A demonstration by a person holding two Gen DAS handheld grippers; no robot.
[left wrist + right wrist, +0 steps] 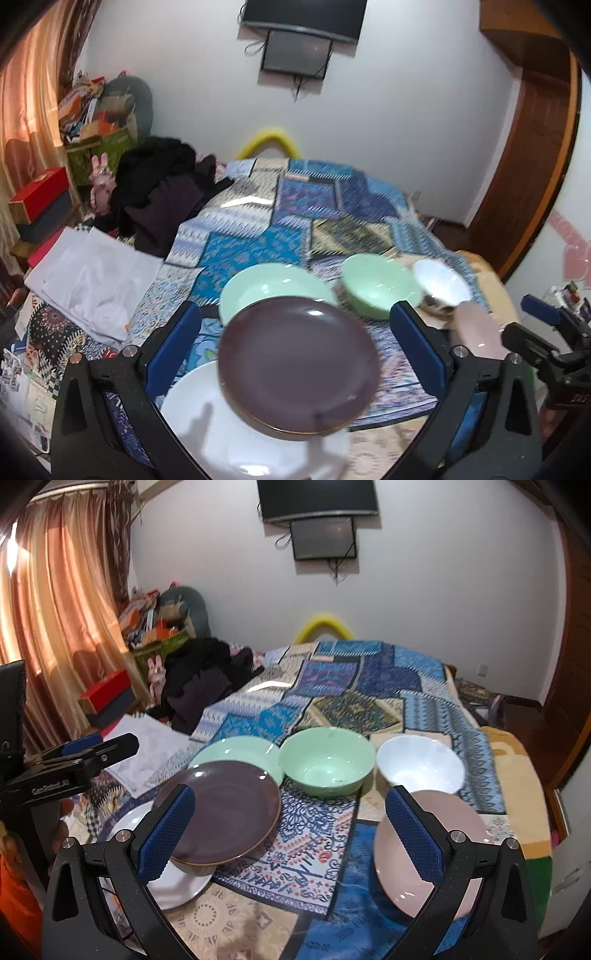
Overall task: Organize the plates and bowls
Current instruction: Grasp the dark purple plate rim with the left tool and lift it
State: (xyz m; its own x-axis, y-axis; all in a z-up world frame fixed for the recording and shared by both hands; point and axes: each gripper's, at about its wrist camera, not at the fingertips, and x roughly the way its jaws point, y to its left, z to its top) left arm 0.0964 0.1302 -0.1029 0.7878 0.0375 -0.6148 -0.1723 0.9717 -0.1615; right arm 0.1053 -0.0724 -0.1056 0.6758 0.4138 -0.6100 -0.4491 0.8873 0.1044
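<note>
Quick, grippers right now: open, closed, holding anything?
Left gripper: open, holding nothing; the brown plate lies between its fingers.
Right gripper: open, holding nothing; the pink bowl sits by its right finger.

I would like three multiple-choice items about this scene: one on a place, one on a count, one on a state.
1. On what does the dark purple round plate rest?
A. the white round plate
B. the green deep bowl
C. the pink bowl

2. How many mint green dishes are visible?
A. one
B. two
C. four

3. In what state is the right claw?
A. shut on a plate
B. shut on a bowl
C. open

Answers:
1 A, the purple plate overlaps the white plate's top.
2 B, a green shallow plate and a green deep bowl.
3 C, its blue pads stand wide apart and hold nothing.
</note>
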